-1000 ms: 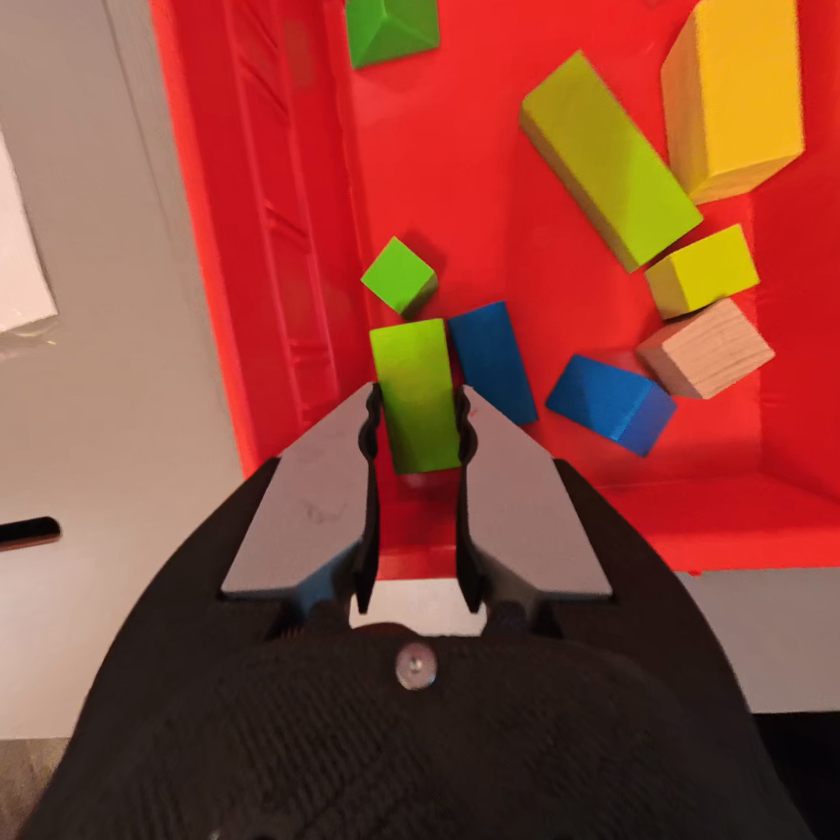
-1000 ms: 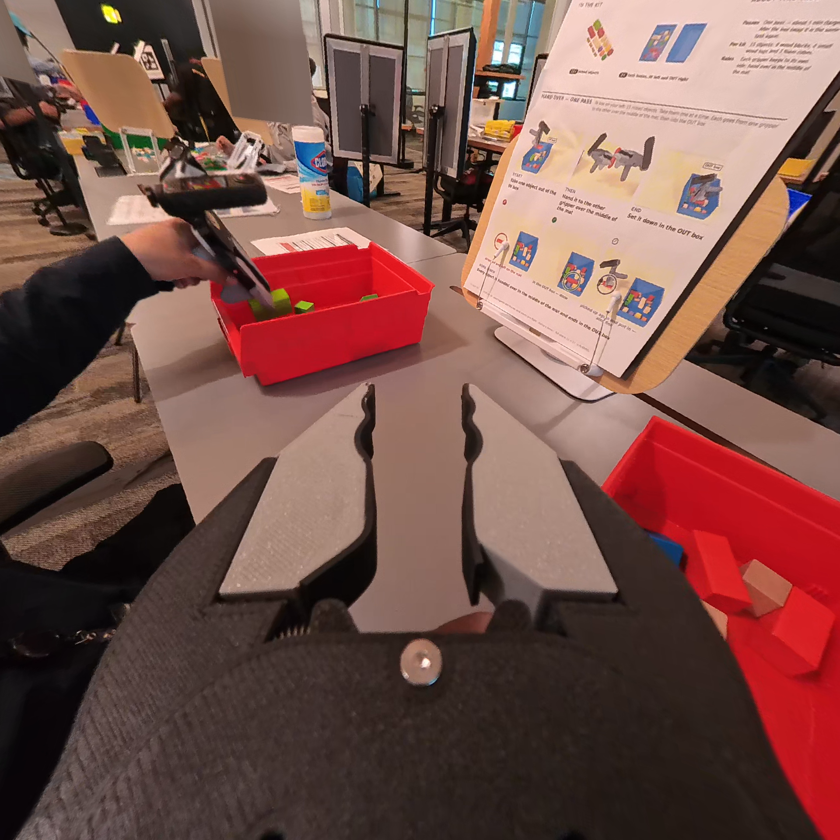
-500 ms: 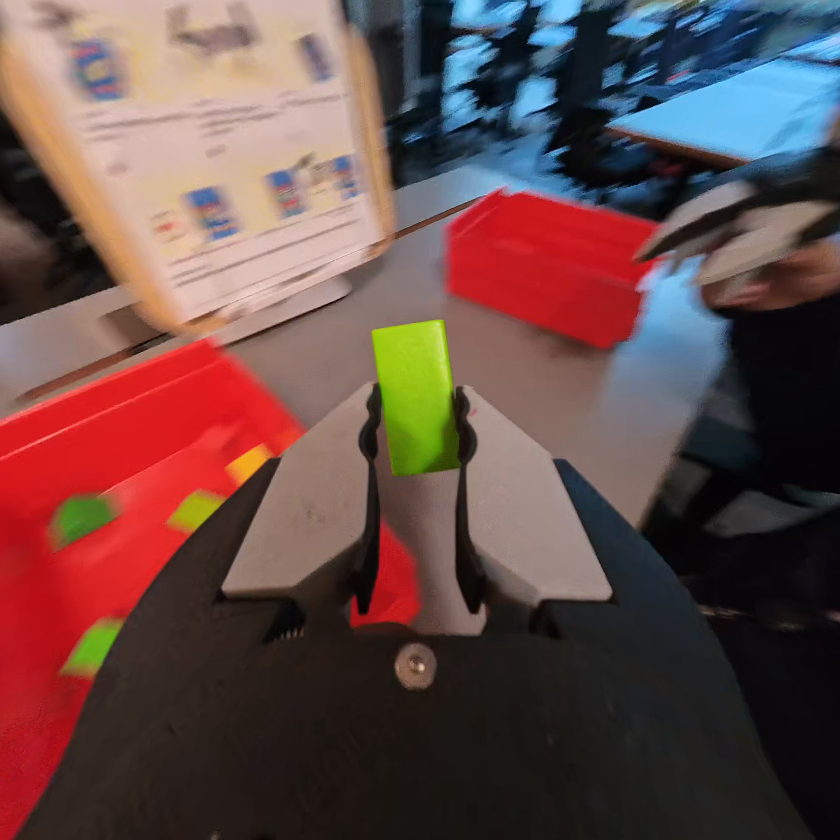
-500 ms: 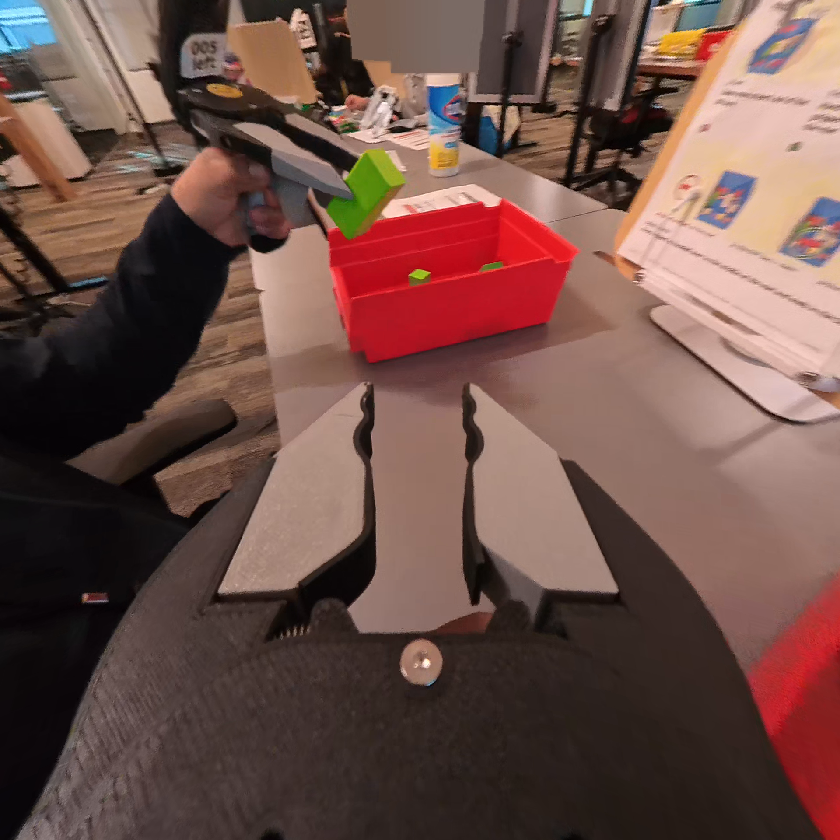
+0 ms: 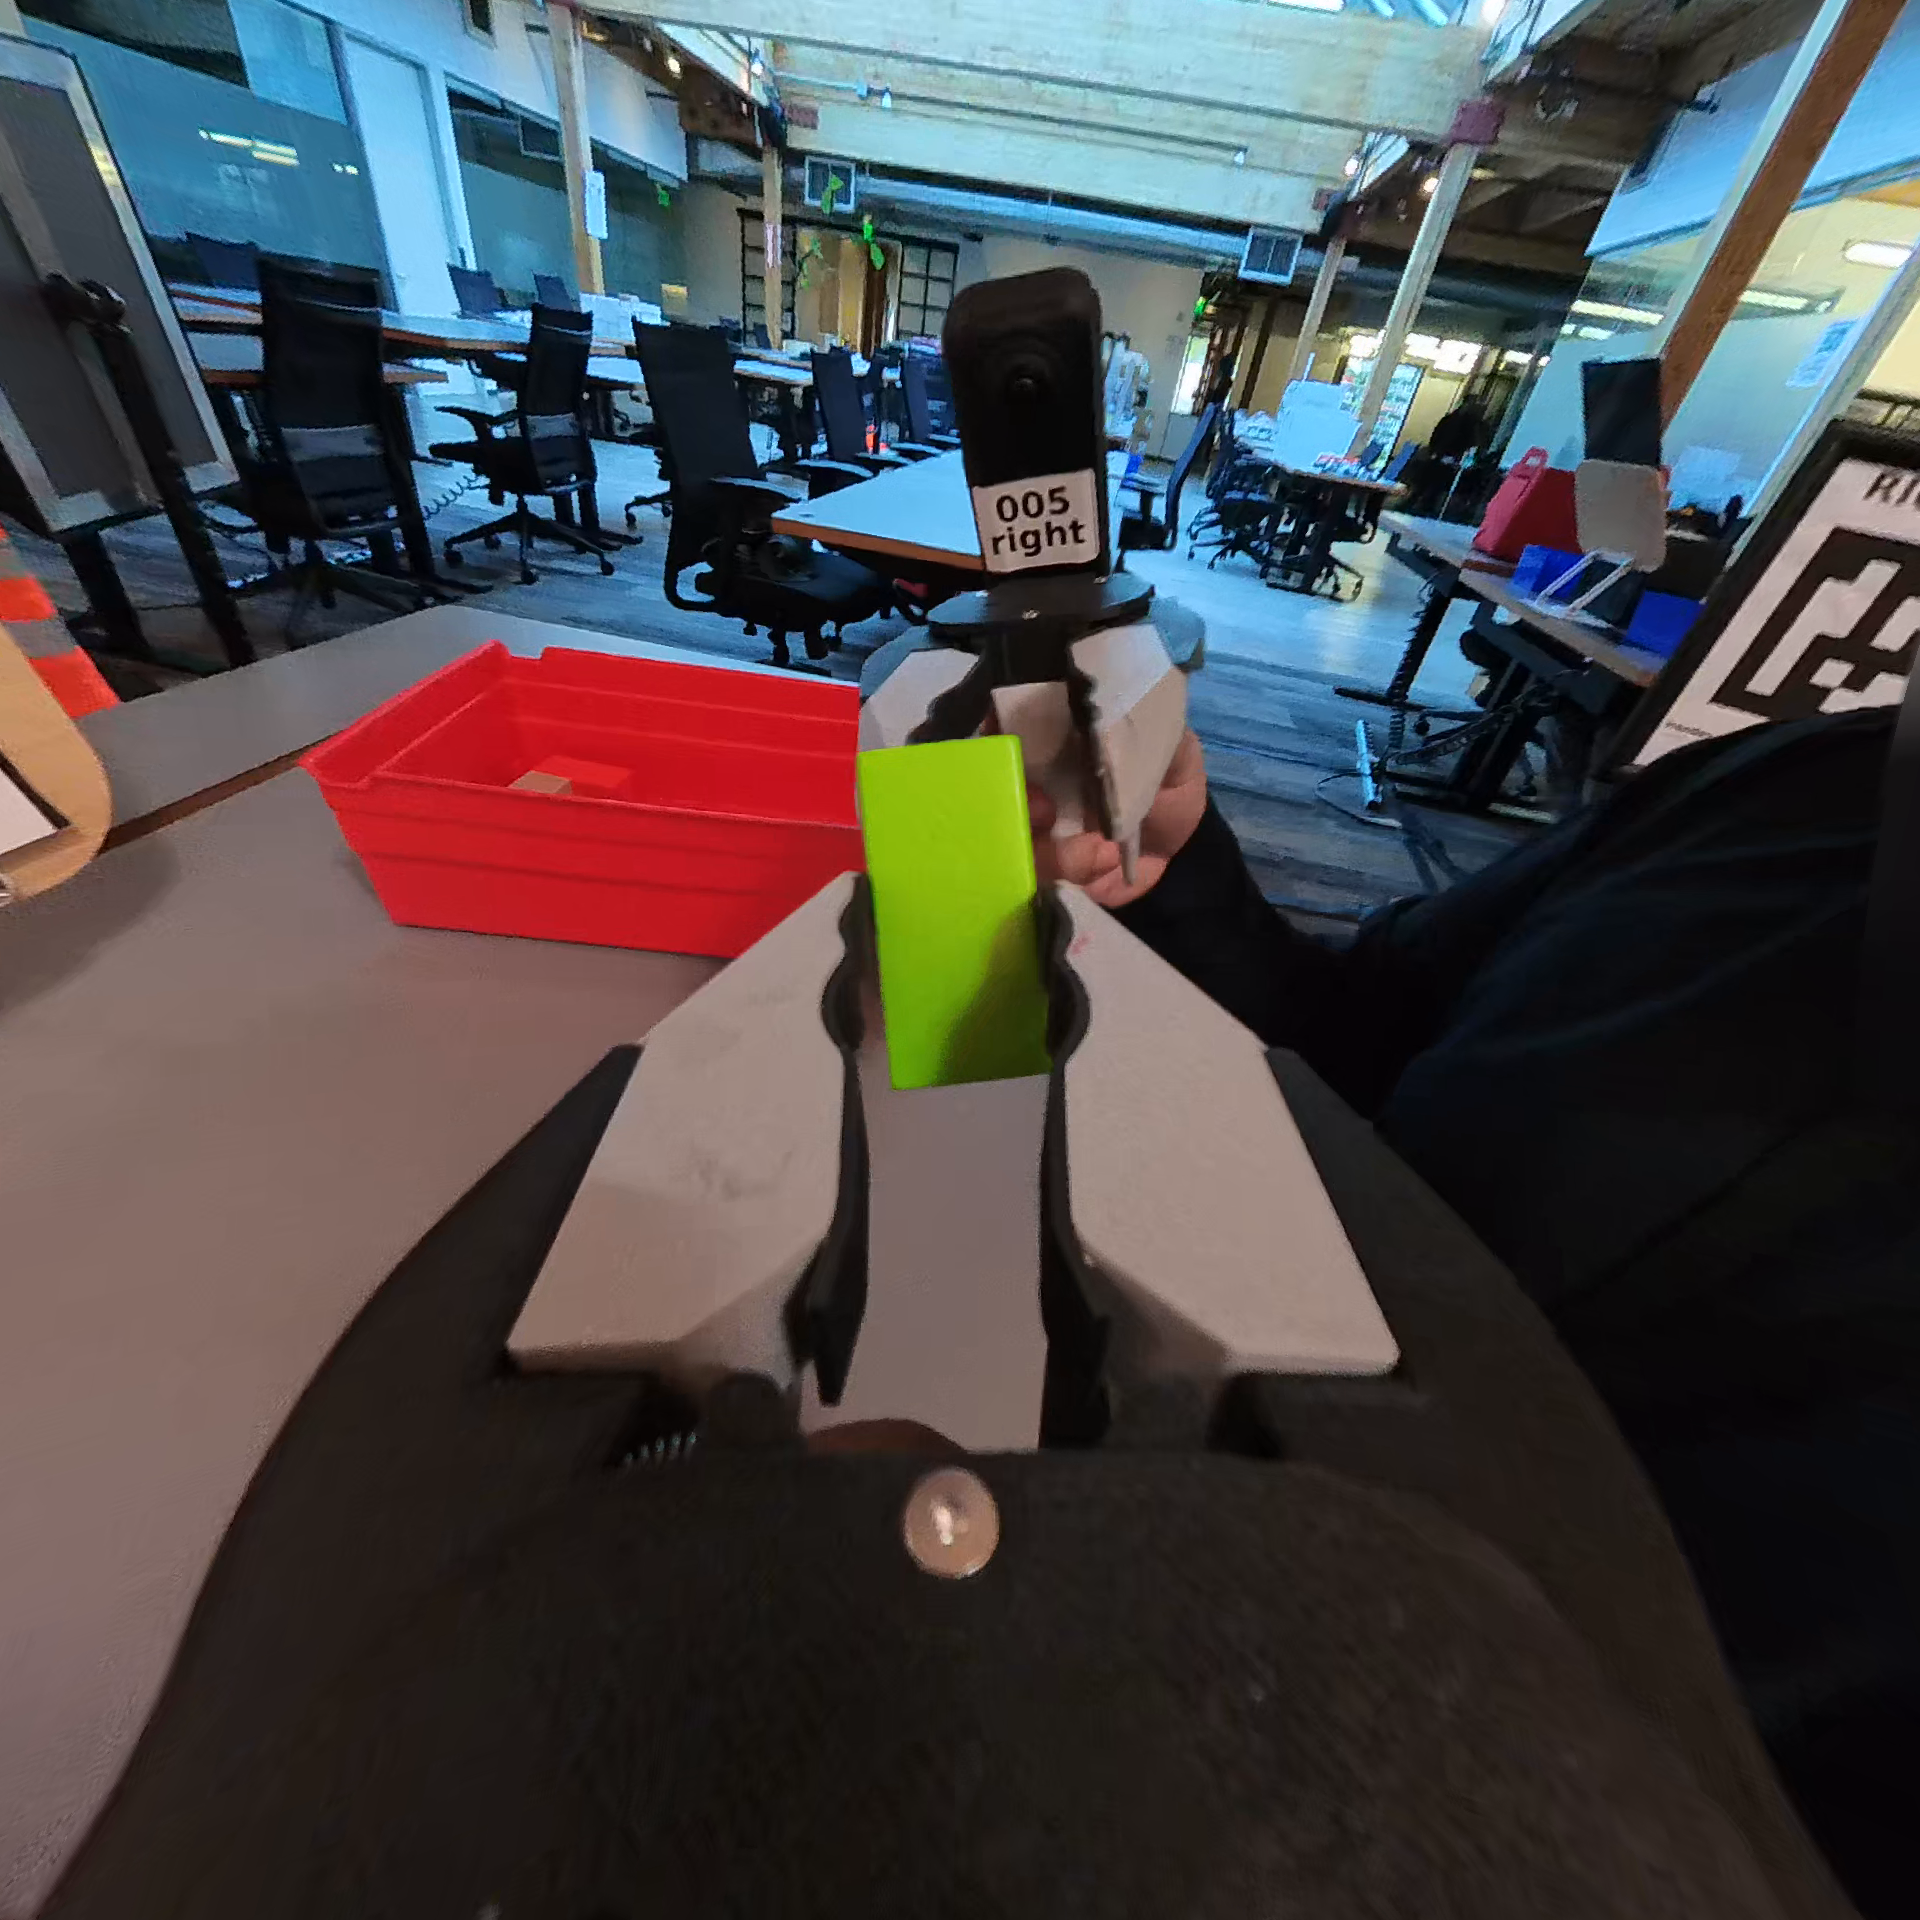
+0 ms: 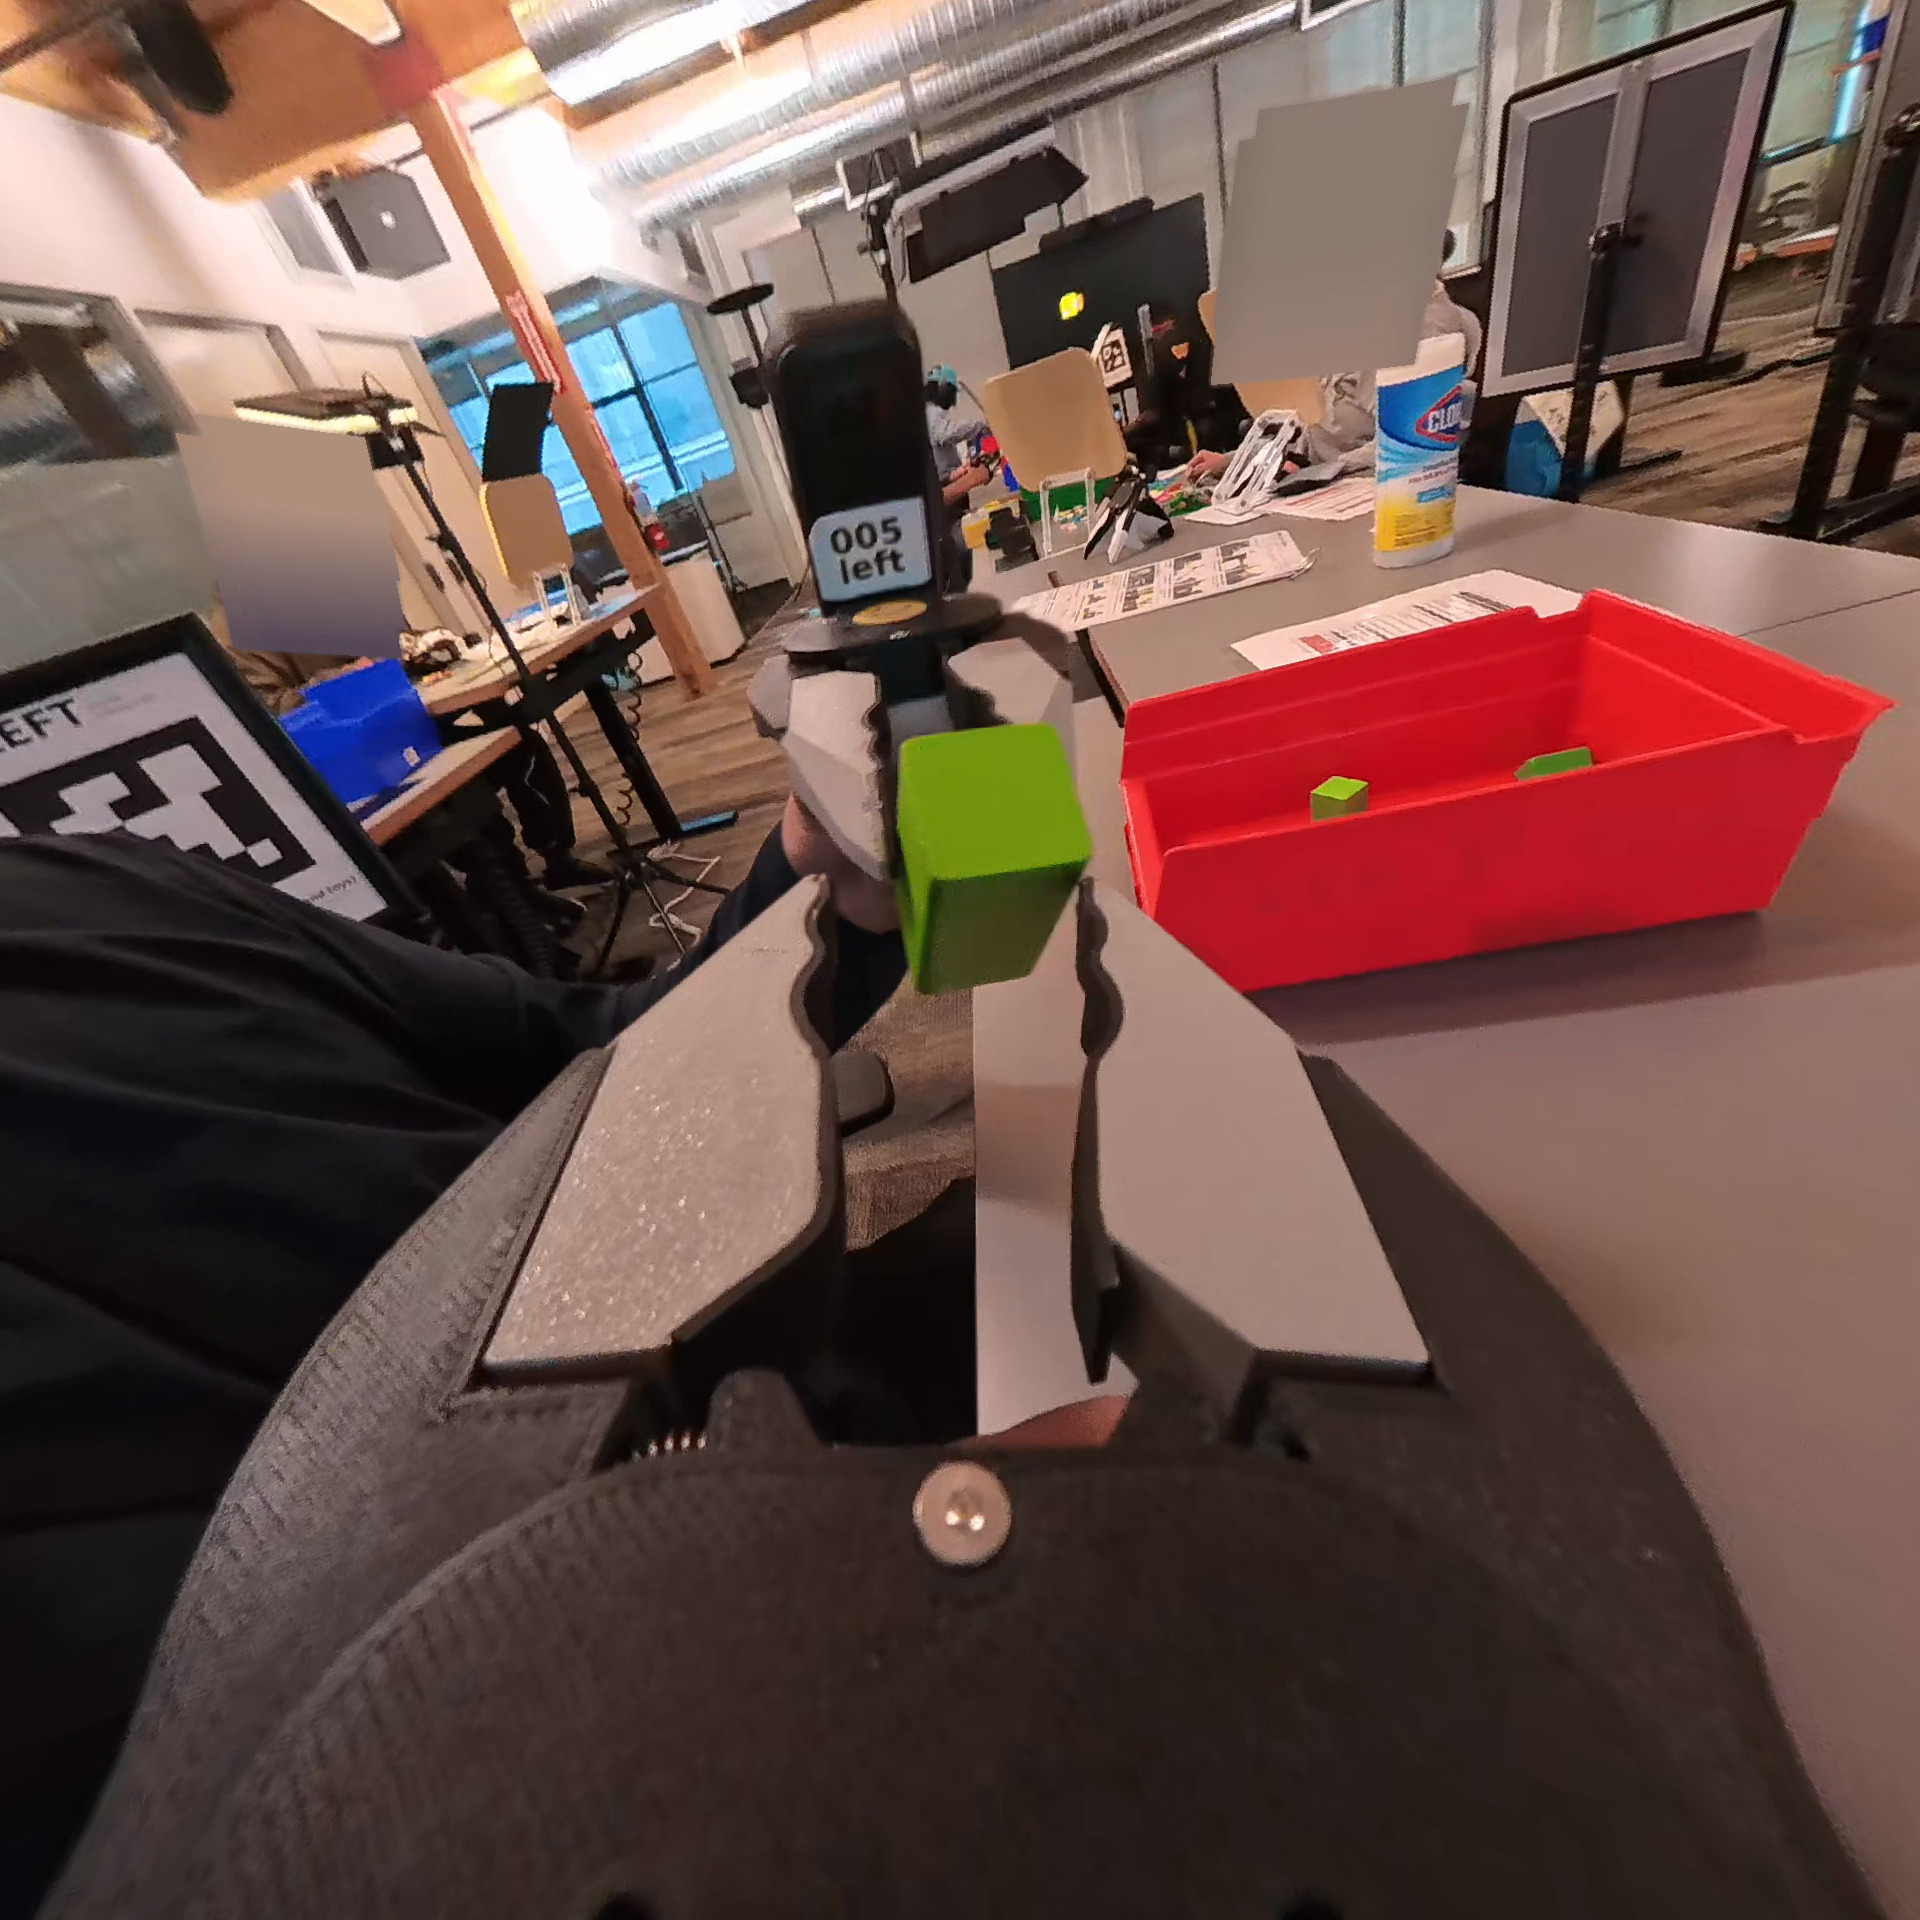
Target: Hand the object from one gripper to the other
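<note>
So the green block (image 5: 951,914) is clamped in the left gripper (image 5: 951,925), both pads pressed on its long sides, and its long axis sticks straight out past the fingertips toward the other tool. The right gripper (image 6: 951,914) faces it head-on with its jaws spread and nothing pinched. From the right wrist view, the block's free end (image 6: 982,852) sits just ahead of the right fingertips, slightly toward the right-hand finger (image 6: 1174,1060), with a clear gap on the other side. Both hover over the grey table (image 6: 1558,1143), between the 2 red bins (image 6: 1455,862) (image 5: 582,831). My guess: the right one needs to slide forward along that axis so its pads bracket the free end, then close.
</note>
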Demonstrator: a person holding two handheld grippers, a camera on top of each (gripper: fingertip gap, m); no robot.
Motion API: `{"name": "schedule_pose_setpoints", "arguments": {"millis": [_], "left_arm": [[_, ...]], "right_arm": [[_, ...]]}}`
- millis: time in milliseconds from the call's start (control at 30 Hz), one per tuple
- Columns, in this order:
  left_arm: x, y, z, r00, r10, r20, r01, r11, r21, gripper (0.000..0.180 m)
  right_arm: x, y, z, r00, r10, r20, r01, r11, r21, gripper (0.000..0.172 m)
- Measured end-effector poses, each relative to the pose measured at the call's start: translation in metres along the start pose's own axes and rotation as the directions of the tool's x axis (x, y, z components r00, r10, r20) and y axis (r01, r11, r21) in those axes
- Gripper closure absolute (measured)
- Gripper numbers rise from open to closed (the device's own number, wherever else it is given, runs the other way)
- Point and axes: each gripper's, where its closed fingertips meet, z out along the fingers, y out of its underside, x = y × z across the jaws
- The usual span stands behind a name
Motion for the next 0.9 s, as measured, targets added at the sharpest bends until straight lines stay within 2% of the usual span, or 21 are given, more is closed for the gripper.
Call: {"name": "schedule_pose_setpoints", "arguments": {"millis": [100, 167, 233, 367, 800, 900], "left_arm": [[0.008, 0.0, 0.002, 0.996, -0.051, -0.077, 0.054, 0.998, 0.029, 0.152], [0.005, 0.004, 0.004, 0.995, -0.062, -0.072, 0.065, 0.998, 0.028, 0.152], [0.003, 0.007, 0.006, 0.996, -0.067, -0.066, 0.069, 0.997, 0.024, 0.152], [0.001, 0.008, 0.006, 0.996, -0.074, -0.059, 0.076, 0.997, 0.032, 0.152], [0.003, 0.024, -0.002, 0.99, -0.123, -0.071, 0.119, 0.991, -0.057, 0.152], [-0.001, 0.034, -0.005, 0.99, -0.13, -0.045, 0.125, 0.987, -0.105, 0.147]], "right_arm": [[0.007, -0.003, 0.001, 0.999, 0.043, 0.006, -0.043, 0.998, 0.037, 0.129], [0.012, -0.002, 0.002, 0.996, 0.081, 0.022, -0.082, 0.995, 0.053, 0.126], [0.01, 0.0, 0.006, 0.994, 0.095, 0.06, -0.098, 0.994, 0.052, 0.132], [0.008, 0.006, 0.014, 0.997, 0.046, 0.057, -0.048, 0.998, 0.033, 0.14], [0.007, 0.02, 0.023, 1.0, -0.028, -0.001, 0.028, 0.998, -0.065, 0.14], [0.01, 0.017, 0.021, 0.999, -0.042, -0.028, 0.041, 0.998, -0.047, 0.141]]}}
